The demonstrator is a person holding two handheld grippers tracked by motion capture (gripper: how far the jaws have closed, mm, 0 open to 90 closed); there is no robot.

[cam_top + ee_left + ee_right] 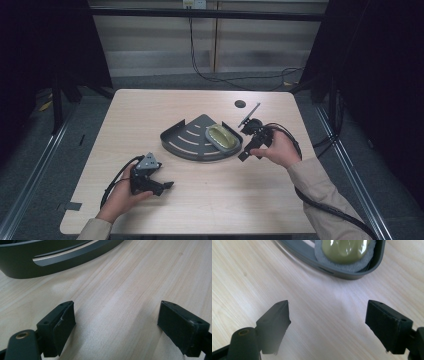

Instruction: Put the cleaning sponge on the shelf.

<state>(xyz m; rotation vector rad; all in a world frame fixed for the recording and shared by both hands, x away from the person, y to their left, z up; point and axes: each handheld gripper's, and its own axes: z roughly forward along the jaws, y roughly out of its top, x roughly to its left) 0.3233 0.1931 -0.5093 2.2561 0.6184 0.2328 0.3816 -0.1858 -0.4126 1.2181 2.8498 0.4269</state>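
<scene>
Both our grippers have their jaws wide apart and hold nothing. On the left, our left gripper (167, 185) sits low on the wooden table (150, 110), near the front edge, and it points to the right. Our left hand (122, 195) is wrapped around it, and a black cable loops out behind it. In the left gripper view we see bare wood between its two black jaws, and the dark tray's curved wall farther ahead. In the middle of the table lies the dark grey corner tray (187, 137), shaped like a fan with long slots in it. A shiny green soap dish (223, 138) on a grey pad sits in the tray's right end. Just right of the tray is our right gripper (235, 141), held by our right hand (277, 150). In the right gripper view, the green dish (345, 250) is close ahead, but the jaws do not touch it.
</scene>
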